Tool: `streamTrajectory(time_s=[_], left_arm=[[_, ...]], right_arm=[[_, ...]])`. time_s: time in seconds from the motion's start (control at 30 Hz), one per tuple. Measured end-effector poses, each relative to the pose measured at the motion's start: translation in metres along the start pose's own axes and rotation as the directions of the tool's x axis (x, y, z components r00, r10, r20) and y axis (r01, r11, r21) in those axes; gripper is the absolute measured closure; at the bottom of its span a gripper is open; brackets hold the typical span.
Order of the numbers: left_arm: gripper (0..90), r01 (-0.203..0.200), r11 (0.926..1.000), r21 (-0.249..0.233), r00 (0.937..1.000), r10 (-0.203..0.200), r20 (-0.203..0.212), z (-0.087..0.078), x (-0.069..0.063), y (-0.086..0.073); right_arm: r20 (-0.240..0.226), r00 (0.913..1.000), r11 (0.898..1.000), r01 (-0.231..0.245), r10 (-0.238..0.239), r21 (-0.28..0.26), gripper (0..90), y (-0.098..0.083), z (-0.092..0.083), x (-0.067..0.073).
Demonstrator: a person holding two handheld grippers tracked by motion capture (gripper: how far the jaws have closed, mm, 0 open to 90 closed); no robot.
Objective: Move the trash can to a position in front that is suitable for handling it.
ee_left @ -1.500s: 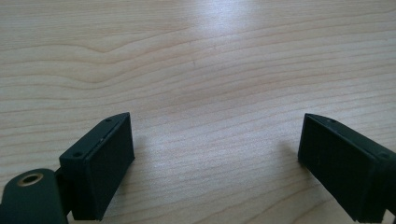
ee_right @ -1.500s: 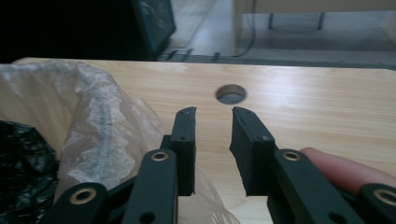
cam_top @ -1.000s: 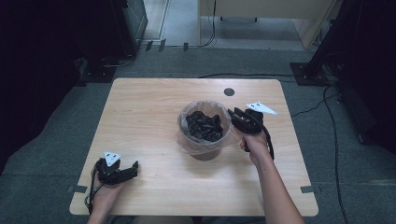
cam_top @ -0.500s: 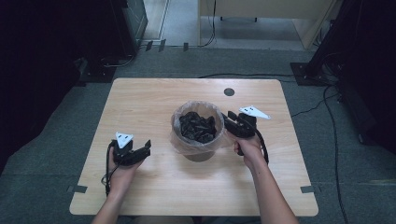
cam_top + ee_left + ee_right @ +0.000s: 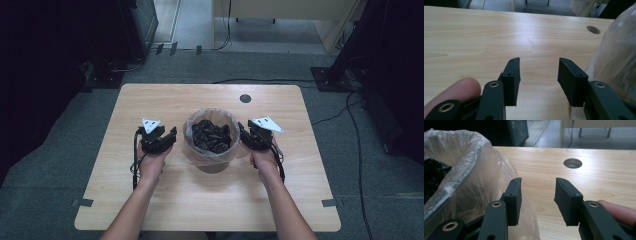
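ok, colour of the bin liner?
The liner is clear, slightly milky plastic, with black stuff inside. It shows best in the right gripper view.

Black two-jaw tongs (image 5: 161, 140) with brass rivets, grey triangular plates, black cables.

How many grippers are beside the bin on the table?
2. The left gripper is at the left side of the bin; the right gripper is at its right side.
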State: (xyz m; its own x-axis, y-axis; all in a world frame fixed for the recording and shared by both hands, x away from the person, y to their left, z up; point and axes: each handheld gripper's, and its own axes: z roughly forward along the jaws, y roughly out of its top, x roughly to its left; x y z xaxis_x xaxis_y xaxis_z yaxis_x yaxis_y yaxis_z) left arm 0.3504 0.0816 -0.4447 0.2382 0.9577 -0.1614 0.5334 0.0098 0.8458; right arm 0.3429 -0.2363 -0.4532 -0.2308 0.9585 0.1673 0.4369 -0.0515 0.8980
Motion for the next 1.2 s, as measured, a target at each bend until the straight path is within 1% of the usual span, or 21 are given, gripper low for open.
streamTrajectory(time_s=[0.03,0.07,0.13,0.17,0.2,0.23,0.3,0.37,0.4,0.43,0.47,0.5,0.63,0.7,0.73,0.83,0.93,0.97,1.0,1.1,1.2], left_arm=[[55.8,-0.001,1.0000,0.005,1.0000,0.001,0.007,0.005,-0.005,0.005],[57.3,0.001,1.0000,0.003,0.9999,-0.001,0.012,0.008,-0.009,0.006],[61.1,-0.009,0.9999,0.010,0.9997,0.009,0.022,0.012,-0.015,0.007],[63.7,-0.019,0.9998,0.008,0.9992,0.018,0.035,0.013,-0.018,0.007],[65.9,-0.019,0.9998,0.008,0.9992,0.018,0.035,0.013,-0.018,0.007],[67.6,-0.034,0.9994,0.001,0.9968,0.034,0.072,0.014,-0.022,0.006],[71.5,-0.044,0.9990,0.004,0.9939,0.044,0.101,0.014,-0.025,0.005],[76.8,-0.033,0.9994,0.009,0.9915,0.032,0.126,0.013,-0.025,0.004],[78.2,-0.033,0.9994,0.009,0.9915,0.032,0.126,0.013,-0.025,0.004],[79.8,0.005,0.9998,0.018,0.9826,-0.008,0.186,0.013,-0.023,0.002],[81.6,0.005,0.9998,0.018,0.9826,-0.008,0.186,0.013,-0.023,0.002],[83.6,0.007,0.9995,0.030,0.9776,-0.013,0.210,0.013,-0.024,0.000],[90.0,-0.010,0.9994,0.032,0.9758,0.003,0.219,0.009,-0.026,-0.001],[90.0,-0.002,0.9994,0.035,0.9734,-0.006,0.229,0.007,-0.026,-0.001],[90.0,-0.002,0.9994,0.035,0.9734,-0.006,0.229,0.007,-0.026,-0.001],[90.0,-0.008,0.9993,0.036,0.9704,-0.001,0.241,-0.001,-0.025,-0.005],[89.3,-0.002,0.9993,0.037,0.9703,-0.007,0.242,-0.006,-0.024,-0.008],[88.5,0.002,0.9993,0.037,0.9699,-0.011,0.243,-0.010,-0.023,-0.013],[87.8,0.002,0.9993,0.037,0.9699,-0.011,0.243,-0.010,-0.023,-0.013],[87.2,-0.003,0.9994,0.034,0.9712,-0.006,0.238,-0.021,-0.021,-0.021],[87.3,0.006,0.9997,0.024,0.9725,-0.011,0.232,-0.030,-0.021,-0.028]], right_arm=[[0.000,0.9999,1.000,-0.011,0.011,-0.003,59.0,0.000,0.000,0.001],[-0.002,0.9998,1.000,-0.019,0.019,-0.008,60.3,0.000,0.000,0.001],[-0.012,0.9992,0.999,-0.039,0.039,-0.005,62.1,0.000,0.001,0.002],[-0.020,0.9988,0.999,-0.045,0.045,-0.003,63.4,0.000,0.001,0.002],[-0.030,0.9986,0.999,-0.045,0.045,-0.001,65.5,0.000,0.001,0.002],[-0.040,0.9982,0.999,-0.044,0.044,0.004,67.4,0.000,0.001,0.002],[-0.054,0.9980,0.999,-0.033,0.033,0.011,70.6,-0.001,0.000,0.003],[-0.067,0.9976,1.000,-0.017,0.018,0.014,73.8,-0.002,-0.002,0.005],[-0.075,0.9971,1.000,-0.014,0.016,0.017,75.3,-0.003,-0.002,0.006],[-0.085,0.9963,1.000,-0.014,0.016,0.018,76.3,-0.004,-0.003,0.006],[-0.093,0.9955,1.000,-0.017,0.019,0.021,77.5,-0.005,-0.003,0.007],[-0.100,0.9948,1.000,-0.020,0.022,0.024,79.1,-0.006,-0.003,0.007],[-0.097,0.9952,1.000,-0.005,0.007,0.024,85.7,-0.008,-0.007,0.012],[-0.100,0.9950,1.000,-0.003,0.005,0.024,88.4,-0.010,-0.010,0.015],[-0.104,0.9945,1.000,-0.004,0.007,0.024,88.4,-0.011,-0.011,0.016],[-0.117,0.9930,1.000,-0.016,0.019,0.026,88.2,-0.015,-0.015,0.017],[-0.125,0.9919,0.999,-0.016,0.020,0.032,87.7,-0.019,-0.020,0.020],[-0.129,0.9914,0.999,-0.017,0.021,0.032,87.4,-0.021,-0.022,0.021],[-0.131,0.9912,0.999,-0.016,0.020,0.034,87.0,-0.022,-0.024,0.022],[-0.136,0.9904,0.999,-0.015,0.021,0.040,86.2,-0.025,-0.031,0.026],[-0.142,0.9897,0.999,-0.011,0.016,0.038,86.2,-0.029,-0.037,0.031]])
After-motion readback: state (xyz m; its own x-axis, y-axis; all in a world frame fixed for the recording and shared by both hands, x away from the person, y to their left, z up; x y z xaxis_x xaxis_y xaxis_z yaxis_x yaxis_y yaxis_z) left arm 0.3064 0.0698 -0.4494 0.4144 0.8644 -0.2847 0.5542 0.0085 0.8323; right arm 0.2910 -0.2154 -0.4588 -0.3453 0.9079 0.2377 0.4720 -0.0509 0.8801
